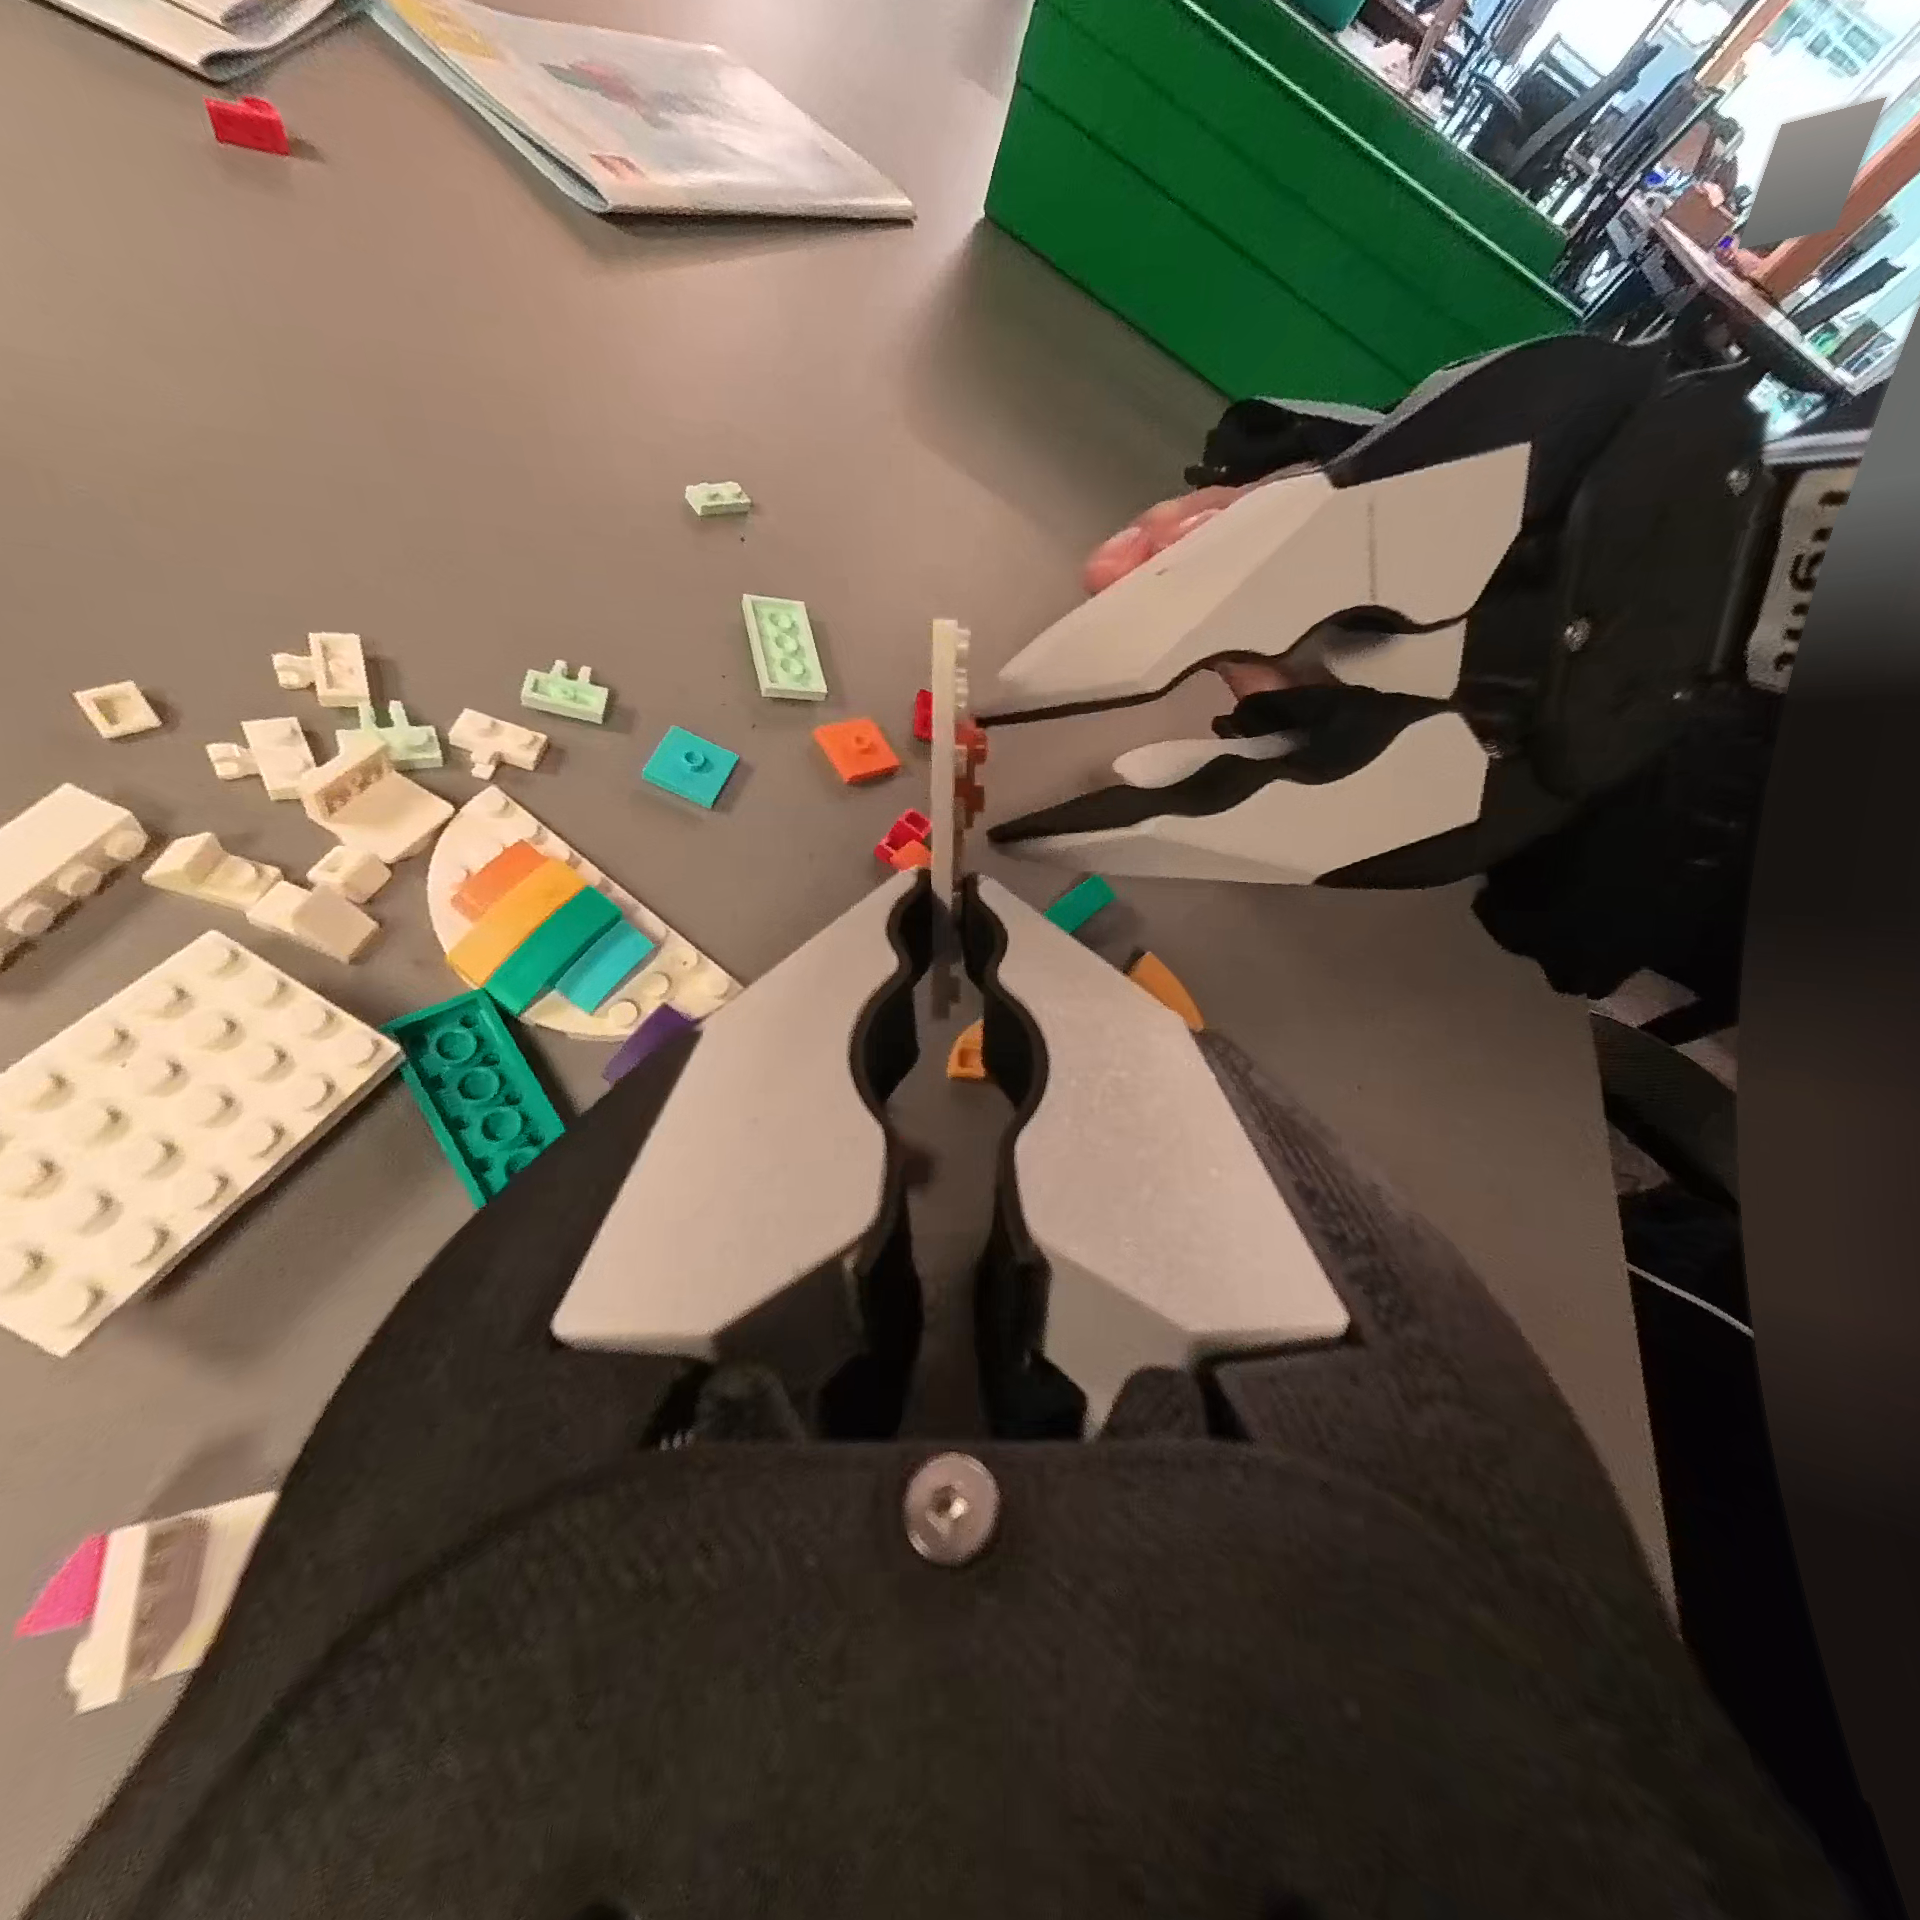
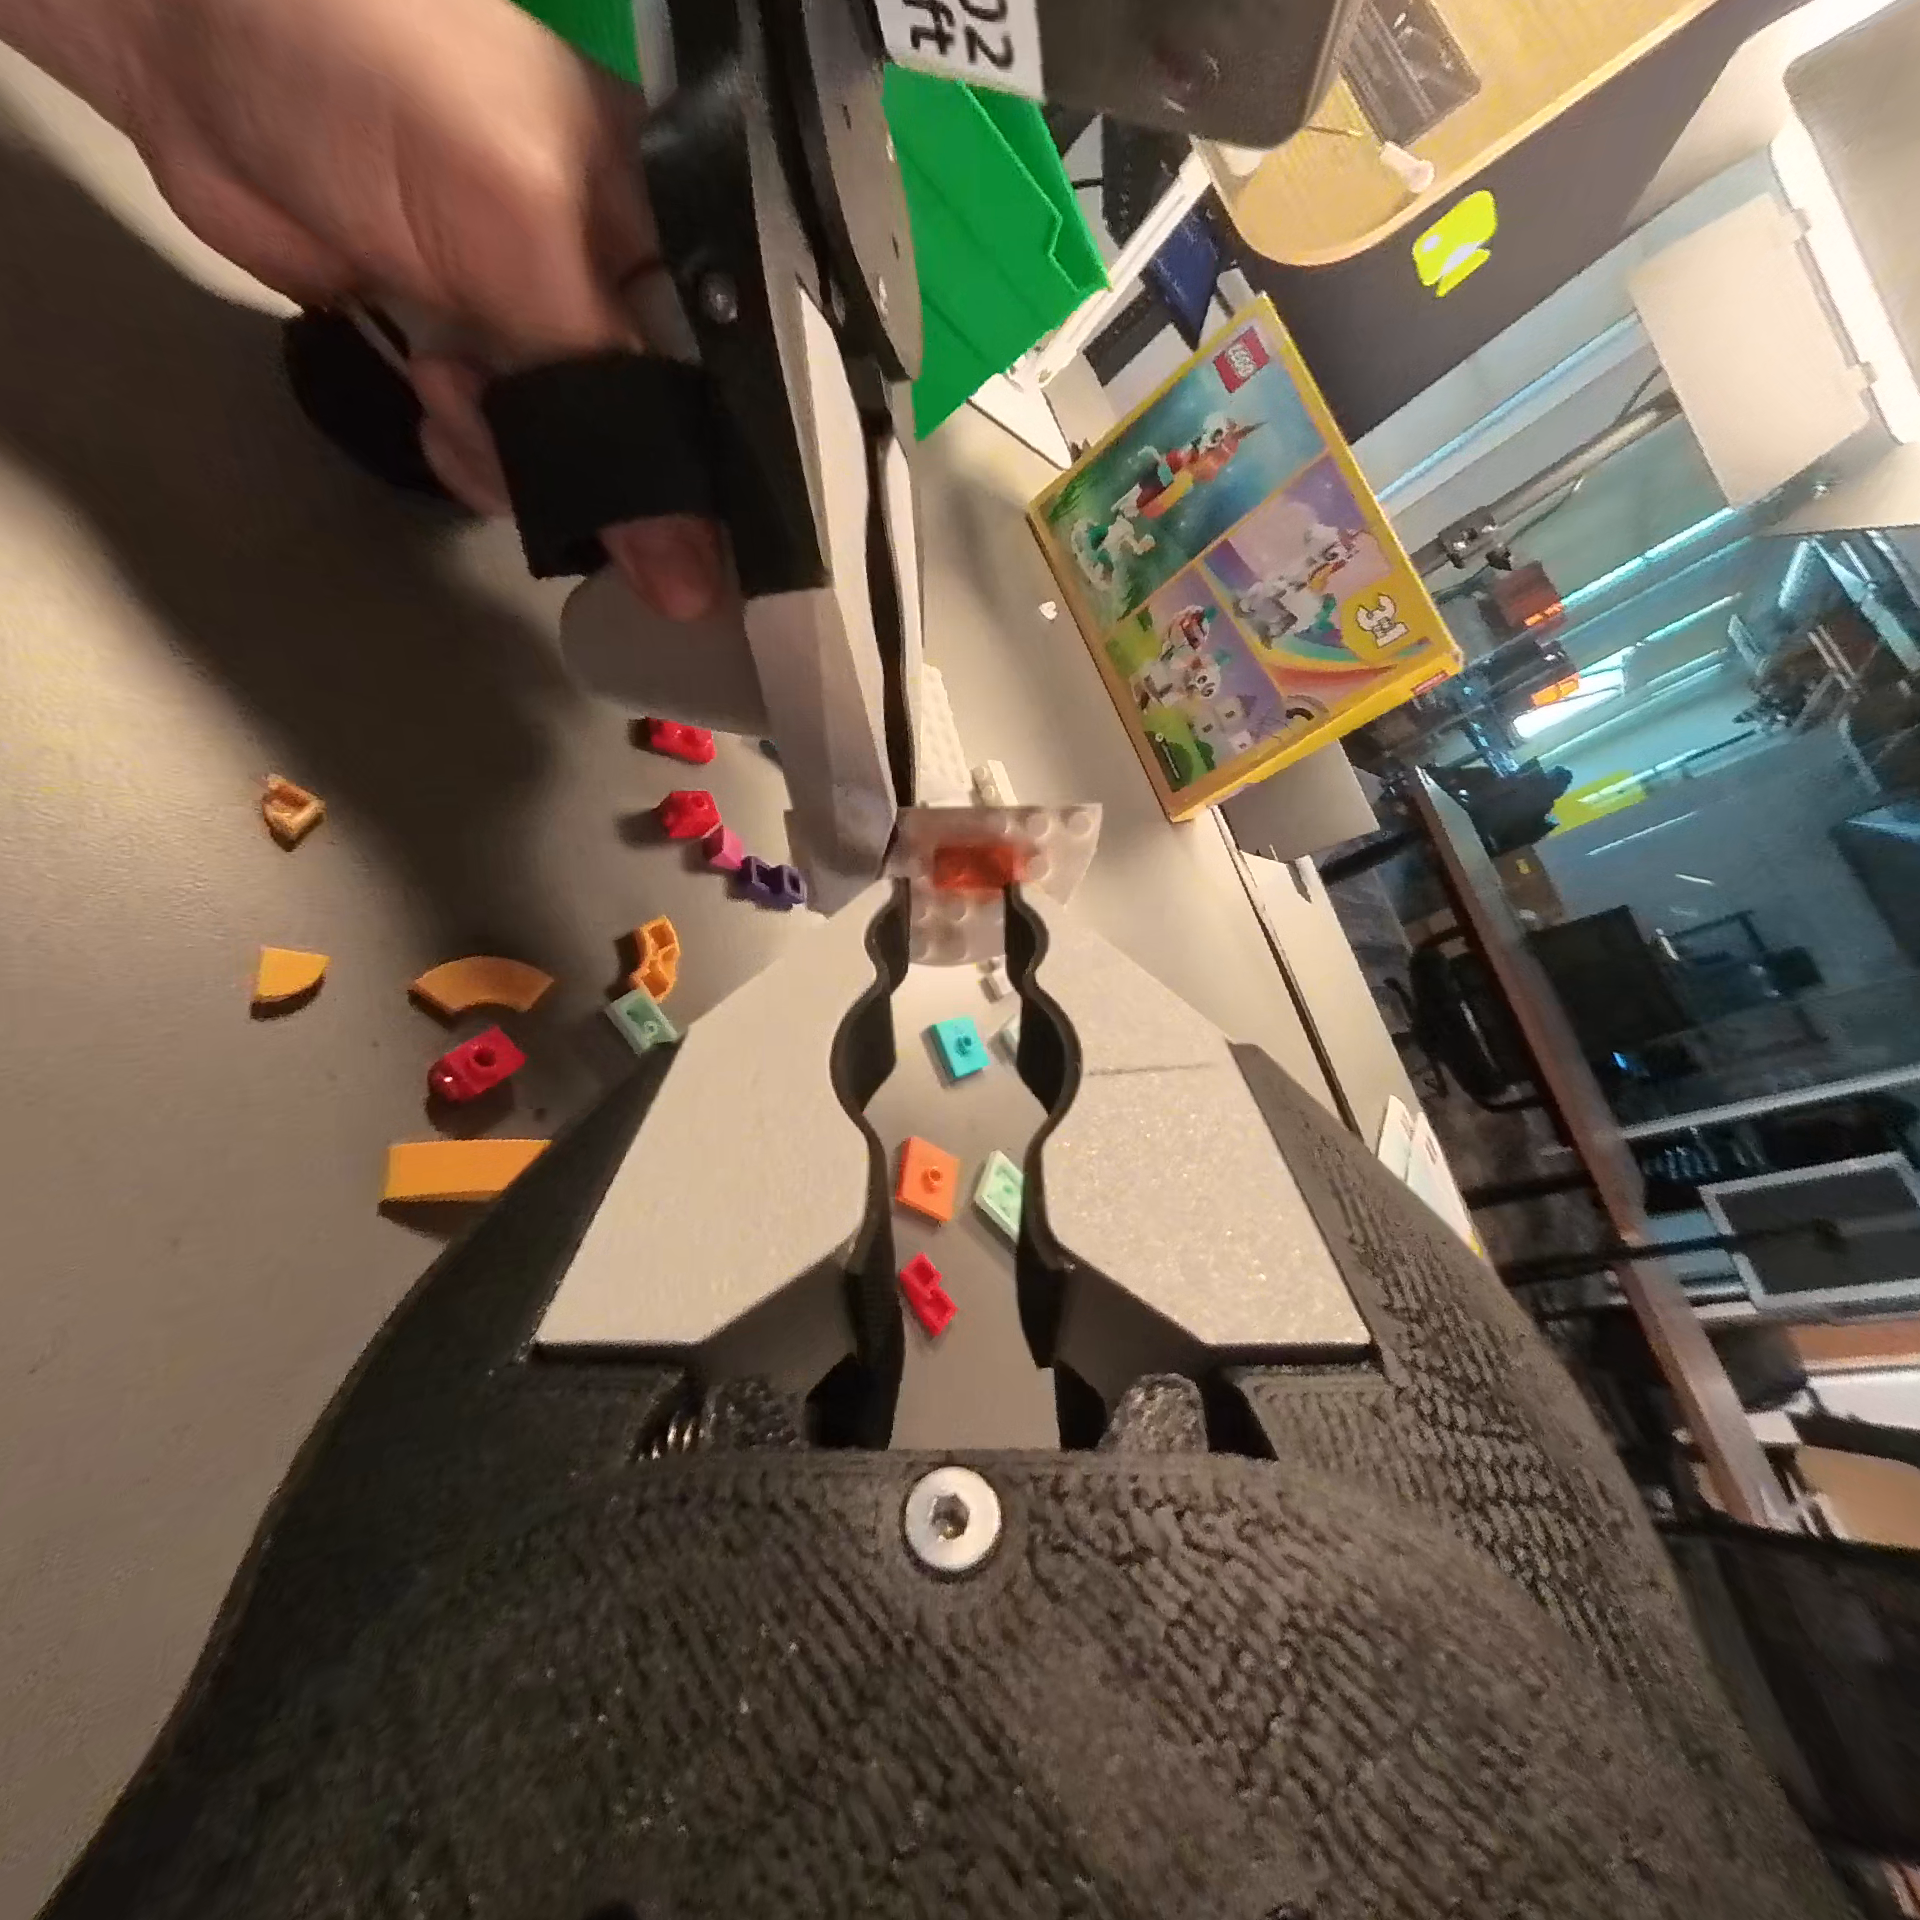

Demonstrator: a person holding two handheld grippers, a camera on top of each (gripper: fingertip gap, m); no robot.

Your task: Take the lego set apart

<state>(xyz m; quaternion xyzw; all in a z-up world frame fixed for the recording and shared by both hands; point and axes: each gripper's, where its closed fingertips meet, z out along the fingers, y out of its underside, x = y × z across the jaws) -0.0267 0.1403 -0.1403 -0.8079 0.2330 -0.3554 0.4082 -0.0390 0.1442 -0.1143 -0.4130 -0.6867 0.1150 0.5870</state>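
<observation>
Grey table (image 1: 520,416) edge borders both grippers' white plate (image 1: 943,748).

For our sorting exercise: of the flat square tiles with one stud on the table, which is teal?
The teal tile, lying left of the orange tile; only its colour differs.

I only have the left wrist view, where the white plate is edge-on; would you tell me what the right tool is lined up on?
Observer: The right tool flanks an orange-red piece stuck on the studded face of the white plate.
Operator: Is it gripping yet?
Observer: I cannot tell; its tips sit close beside the piece, but the picture is blurred there.
Operator: Is there anything beyond the plate?
Observer: A yellow lego box stands there.
</observation>
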